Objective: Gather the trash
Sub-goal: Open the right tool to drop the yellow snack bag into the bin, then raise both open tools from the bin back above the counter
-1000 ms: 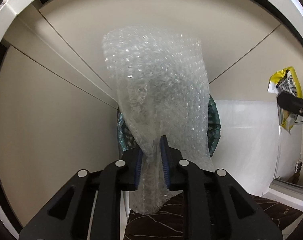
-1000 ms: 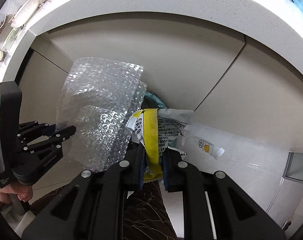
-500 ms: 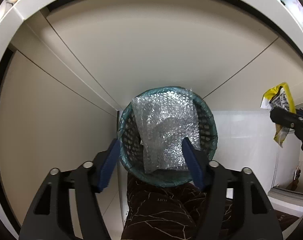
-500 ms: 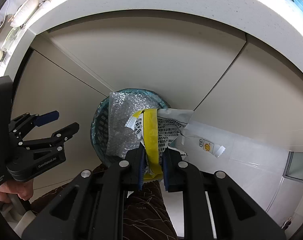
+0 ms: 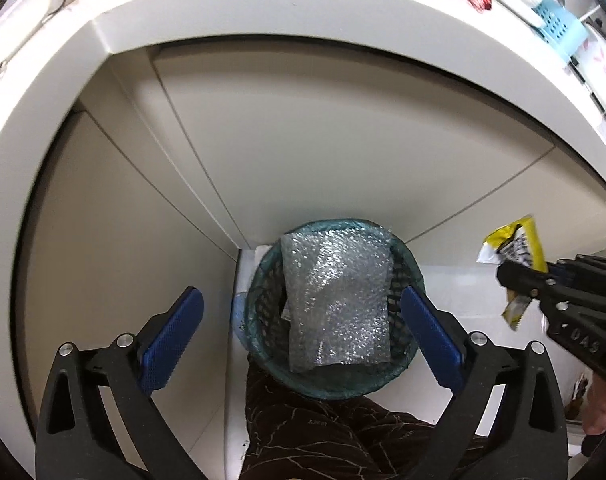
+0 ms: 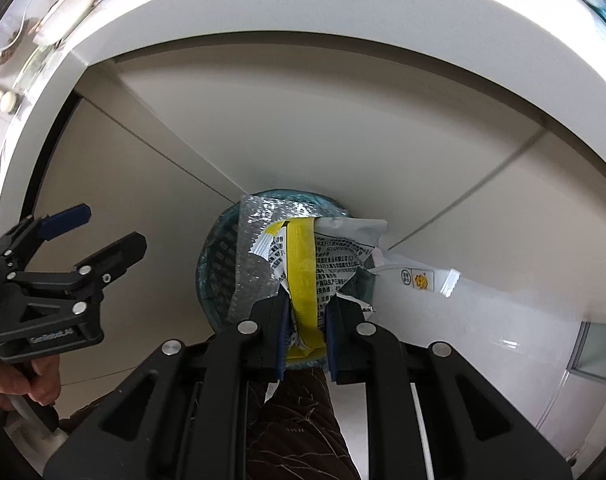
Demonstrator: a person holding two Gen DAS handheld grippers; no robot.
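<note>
Left gripper [image 5: 299,328]: jaws opening, spread wide, blue pads [image 5: 171,340] bare, nothing between them. Pointed steeply down over green mesh bin [image 5: 263,280]. Bubble wrap [image 5: 337,296] lying inside bin, slanted across the opening, clear of both pads.

Right gripper [image 6: 307,328]: jaws narrow, clamped on yellow-and-white snack wrapper [image 6: 303,264]. Wrapper crumpled, upper part fanning out above the pads, hanging over bin's right rim in right wrist view. In left wrist view, same wrapper seen at far right, beside bin rather than over it.

Bin on pale floor against cream cabinet doors [image 5: 303,140], below white worktop [image 5: 263,12] edge. Dark patterned trouser leg [image 5: 323,436] just below bin.
</note>
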